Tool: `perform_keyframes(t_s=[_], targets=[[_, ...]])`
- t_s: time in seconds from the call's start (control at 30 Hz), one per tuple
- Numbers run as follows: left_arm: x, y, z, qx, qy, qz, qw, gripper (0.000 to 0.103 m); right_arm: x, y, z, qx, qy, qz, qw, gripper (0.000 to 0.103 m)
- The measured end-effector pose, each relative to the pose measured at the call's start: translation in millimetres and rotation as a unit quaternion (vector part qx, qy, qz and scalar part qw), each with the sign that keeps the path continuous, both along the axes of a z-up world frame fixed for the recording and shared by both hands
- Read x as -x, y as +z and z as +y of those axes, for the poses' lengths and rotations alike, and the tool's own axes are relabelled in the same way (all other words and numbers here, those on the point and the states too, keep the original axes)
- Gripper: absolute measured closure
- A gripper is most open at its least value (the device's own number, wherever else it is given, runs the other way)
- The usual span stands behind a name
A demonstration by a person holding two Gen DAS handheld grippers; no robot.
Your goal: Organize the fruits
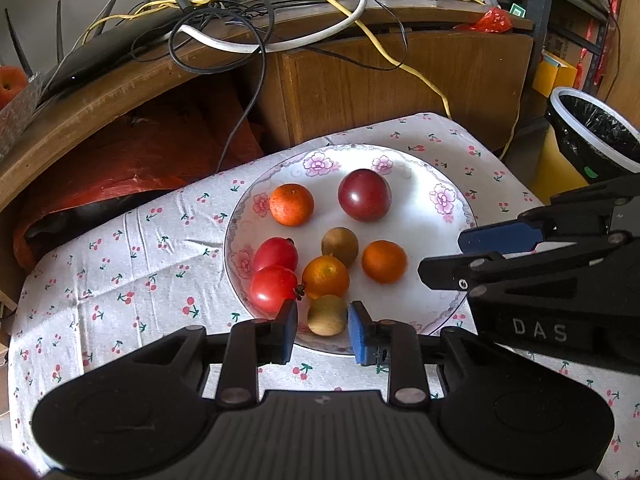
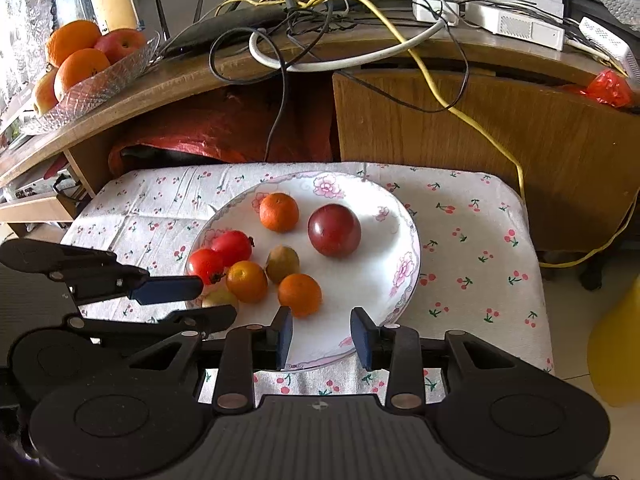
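Left gripper [image 1: 322, 330] hangs with its jaws spread and empty, the pale yellow-green fruit [image 1: 327, 315] sitting right between the two blue pads [image 1: 289, 330], at the near rim of the flowered plate [image 1: 436, 216]. That fruit lies straight ahead of the left gripper, its slightly longer axis running roughly along the fingers, so a simple closing looks like the next move; whether the pads already touch it cannot be told. Just beyond it sit a small orange [image 1: 325, 277] and two cherry tomatoes [image 1: 274, 276], close enough to be nudged. Farther ahead are a brownish-green fruit [image 1: 340, 246], two more small oranges and a dark red plum [image 1: 364, 195]. Right gripper [image 2: 322, 338], also spread and holding nothing, hovers over the plate's near edge with another small orange [image 2: 299, 294] just ahead; it stands farther from the pale fruit.
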State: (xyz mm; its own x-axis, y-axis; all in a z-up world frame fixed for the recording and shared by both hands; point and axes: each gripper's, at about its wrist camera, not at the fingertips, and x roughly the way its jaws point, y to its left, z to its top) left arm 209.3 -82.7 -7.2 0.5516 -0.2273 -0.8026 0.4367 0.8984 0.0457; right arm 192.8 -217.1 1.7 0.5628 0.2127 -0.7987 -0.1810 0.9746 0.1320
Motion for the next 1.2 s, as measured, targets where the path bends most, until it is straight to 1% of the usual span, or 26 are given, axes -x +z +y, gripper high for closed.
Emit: perform_keyframes(t_s=[0.1, 0.37, 0.6, 0.7, 0.8, 0.9, 1.1, 1.2], targets=[[1.1, -0.1, -1.4, 0.001, -0.002, 0.001, 1.0, 0.061, 0.2, 1.6, -1.2, -0.001, 0.0, -0.003, 1.0, 0.073], [5.5, 4.2, -1.8, 0.004, -0.005, -0.005, 1.0, 0.06, 2.6, 5.0, -3.9, -0.002, -0.006, -0.009, 1.0, 0.072], [7.4, 5.1, 2.3, 0.007, 0.006, -0.004, 0.9999, 0.058, 7.9, 5.9, -6.9, 0.005, -0.01, -0.008, 1.0, 0.072], [9.2, 8.4, 4.2, 0.014, 0.011, -0.005, 0.9998, 0.057, 11.3, 5.9, -6.1, 0.005, -0.009, -0.005, 1.0, 0.072], [10.8, 12.3, 5.8, 0.022, 0.017, -0.008, 0.9996, 0.052, 15.5, 8.1, -5.5, 0.003, -0.01, -0.005, 1.0, 0.072], [12.5, 13.5, 6.4, 0.019, 0.022, -0.012, 0.9995, 0.05, 19.3, 8.6, -5.5, 0.0, -0.012, -0.002, 1.0, 0.072], [14.7, 13.1, 8.5, 0.017, 0.039, -0.006, 0.9991, 0.047, 26.2, 6.7, -6.3, 0.006, -0.016, 0.003, 1.0, 0.071], [18.8, 15.3, 8.8, 0.014, 0.043, -0.013, 0.9989, 0.042, 28.7, 7.6, -8.5, 0.003, -0.021, 0.003, 1.0, 0.071]])
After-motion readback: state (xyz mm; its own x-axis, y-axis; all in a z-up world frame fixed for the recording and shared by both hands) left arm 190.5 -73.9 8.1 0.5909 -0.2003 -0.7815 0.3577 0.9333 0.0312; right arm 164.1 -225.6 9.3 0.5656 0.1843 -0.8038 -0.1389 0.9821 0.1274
